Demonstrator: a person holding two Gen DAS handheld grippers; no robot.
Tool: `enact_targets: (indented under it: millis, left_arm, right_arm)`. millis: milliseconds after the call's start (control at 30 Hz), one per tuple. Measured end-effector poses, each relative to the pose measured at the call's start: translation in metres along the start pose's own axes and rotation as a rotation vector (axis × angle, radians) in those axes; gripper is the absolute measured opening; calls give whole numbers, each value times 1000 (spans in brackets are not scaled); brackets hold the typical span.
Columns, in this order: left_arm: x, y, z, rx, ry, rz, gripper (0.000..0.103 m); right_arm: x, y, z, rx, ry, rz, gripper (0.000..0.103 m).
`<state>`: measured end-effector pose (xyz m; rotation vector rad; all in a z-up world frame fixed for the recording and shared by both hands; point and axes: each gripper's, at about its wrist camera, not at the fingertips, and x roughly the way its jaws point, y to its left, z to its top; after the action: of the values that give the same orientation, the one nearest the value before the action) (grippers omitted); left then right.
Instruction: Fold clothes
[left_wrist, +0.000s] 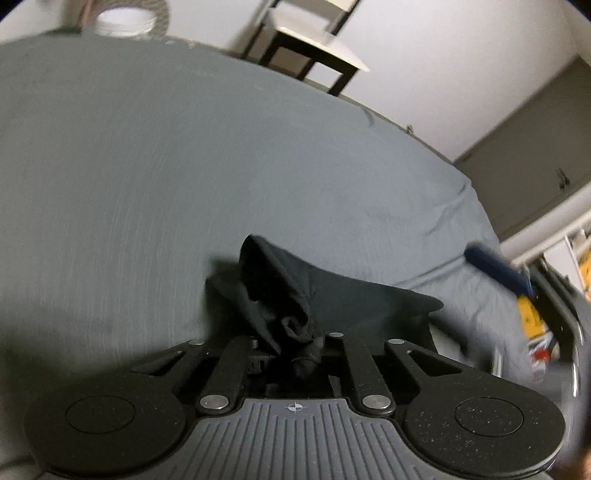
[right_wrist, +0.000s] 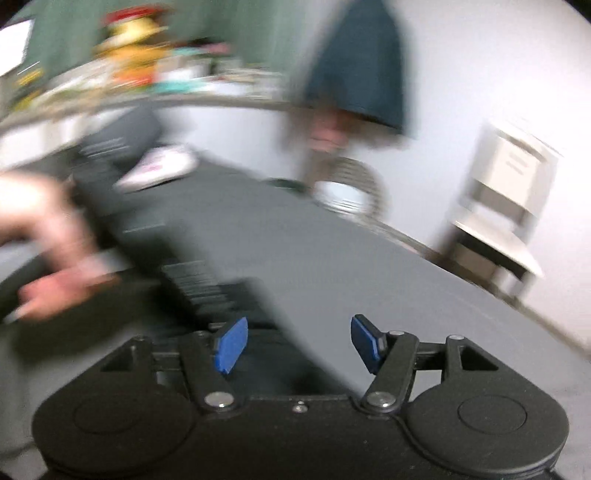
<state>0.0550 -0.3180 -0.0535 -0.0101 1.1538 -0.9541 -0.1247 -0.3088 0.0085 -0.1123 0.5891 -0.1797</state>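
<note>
The left tongs pinch a bunched black garment, which rises toward 12 o'clock over the grey-covered surface. The right tongs gape wide, holding nothing, in a blurred view.

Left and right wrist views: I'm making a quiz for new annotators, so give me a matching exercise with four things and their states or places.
Things:
1. left gripper
2. right gripper
3. black garment
4. stack of white plates

States or places:
A. at the far edge of the grey-covered table
B. open, blue pads apart, holding nothing
C. bunched, pinched at one end, the rest lying on the cover
D. shut on dark cloth

Pairs: 1-D, 2-B, 3-C, 4-A
</note>
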Motion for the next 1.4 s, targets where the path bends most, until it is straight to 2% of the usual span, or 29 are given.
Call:
enact_targets:
  millis: [67, 133, 233, 367, 433, 500, 533, 633, 700, 833, 1067, 1300, 1333, 1400]
  left_arm:
    - [-1, -4, 11, 23, 2, -3, 10]
    - [-3, -8, 23, 38, 10, -14, 10]
    - [-11, -15, 36, 53, 27, -23, 10]
    - [-21, -19, 48, 69, 49, 7, 10]
    - [-28, -15, 55, 93, 61, 56, 10]
    - [-40, -4, 48, 109, 72, 98, 10]
    - [-42, 0, 49, 108, 75, 113, 10]
    - [-46, 19, 47, 76, 84, 137, 10]
    - [-49, 28, 43, 60, 90, 145, 10]
    - [-48, 39, 37, 47, 91, 138, 10]
    - [-44, 44, 33, 53, 89, 88, 10]
    - [-39, 48, 36, 61, 95, 95, 10]
    - [-40, 48, 37, 61, 94, 98, 10]
    - [-40, 49, 36, 65, 96, 102, 10]
  right_arm:
    - [10, -31, -3, 143, 28, -55, 64]
    - [17, -56, -11, 282, 61, -41, 64]
    - [28, -94, -22, 547, 97, 107, 64]
    - [39, -141, -40, 913, 94, 321, 67]
    - [48, -155, -59, 1111, 134, 419, 69]
    - [53, -152, -78, 1214, 201, 501, 70]
    - [55, -149, -80, 1219, 222, 518, 71]
    - [59, -136, -76, 1130, 272, 504, 79]
    - [63, -127, -75, 1079, 309, 497, 80]
    - [73, -112, -84, 1088, 400, 525, 79]
    - [74, -103, -83, 1110, 348, 498, 79]
    - [81, -99, -75, 1127, 298, 477, 79]
    - [81, -99, -76, 1124, 295, 476, 78]
    - [81, -101, -77, 1135, 299, 471, 67]
